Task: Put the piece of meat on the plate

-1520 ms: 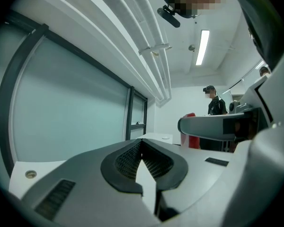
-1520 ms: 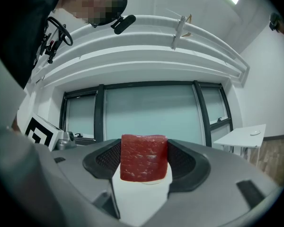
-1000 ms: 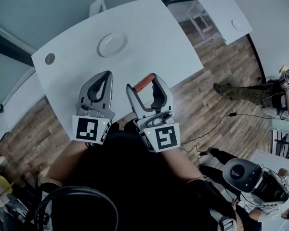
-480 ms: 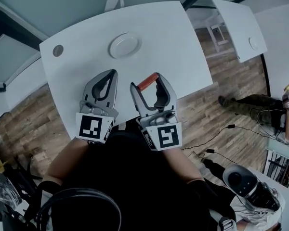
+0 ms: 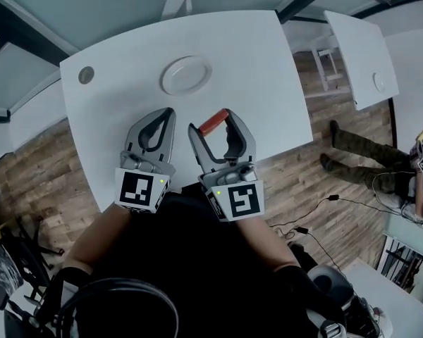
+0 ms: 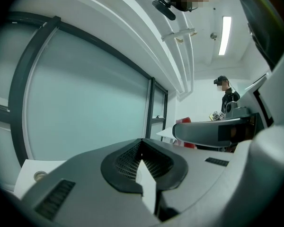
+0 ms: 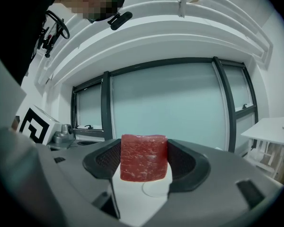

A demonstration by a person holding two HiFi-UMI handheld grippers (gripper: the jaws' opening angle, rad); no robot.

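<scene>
Head view: white table (image 5: 254, 62), round-cornered, with one white plate (image 5: 187, 74) on its far middle and a small round grommet (image 5: 86, 74) near its left corner. Left gripper (image 5: 166, 113) and right gripper (image 5: 213, 124) are held side by side above the table's near edge, each with its marker cube towards the person. The piece of meat (image 5: 211, 120), red, sits at the tip of the right gripper, near the plate but clear of it, on the person's side. A second white table (image 5: 363, 48) stands to the right, on the wooden floor (image 5: 42, 189). Left gripper view: jaws together, their black pads meeting at the tip, nothing between them; the right gripper shows at the right, and a person in dark clothes (image 6: 226, 92) stands far off. Right gripper view: jaws clamped on the piece of meat, a squarish red block with pale marbling, pinched between the two black pads and standing proud above them. The plate shows pale and low behind it, under the meat's lower edge; glazed wall panels (image 7: 165, 108) lie beyond.
</scene>
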